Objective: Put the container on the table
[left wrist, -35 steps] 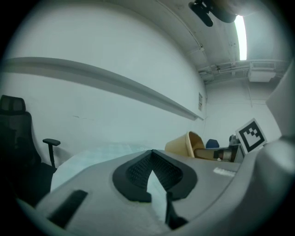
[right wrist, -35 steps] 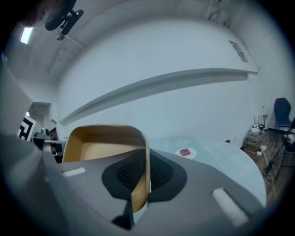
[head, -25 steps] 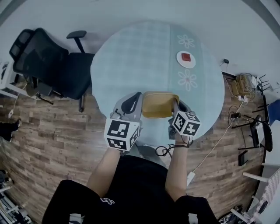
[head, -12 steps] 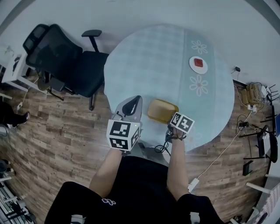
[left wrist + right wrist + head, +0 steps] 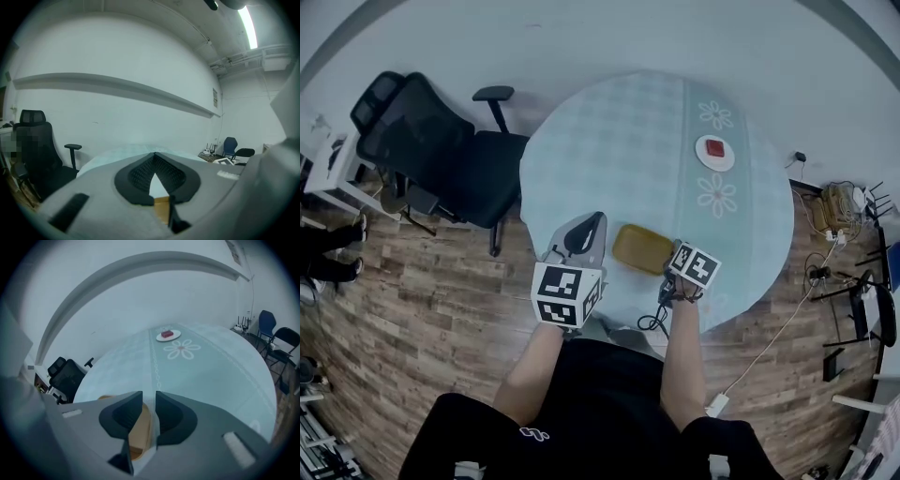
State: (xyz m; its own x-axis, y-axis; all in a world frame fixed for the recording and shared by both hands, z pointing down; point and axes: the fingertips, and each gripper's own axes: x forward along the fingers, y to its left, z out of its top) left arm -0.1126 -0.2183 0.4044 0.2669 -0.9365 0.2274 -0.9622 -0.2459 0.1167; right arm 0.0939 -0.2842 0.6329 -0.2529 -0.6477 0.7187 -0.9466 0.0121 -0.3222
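The tan shallow container lies on the round pale-blue table, close to its near edge. My right gripper is at the container's right end, tilted down. Its jaws are opening: in the right gripper view a narrow gap shows between the pads, and the container's rim sits low in that gap with no pad pressing on it. My left gripper hovers just left of the container, apart from it. In the left gripper view its fingertips meet, and a sliver of the container shows below them.
A white plate with a red item sits far across the table on a flower-patterned strip. A black office chair stands at the table's left. Cables and a power strip lie on the wooden floor at right.
The container came down from in front of me onto the table, and the right gripper sank with it. The left gripper now stands apart from the container's left end.
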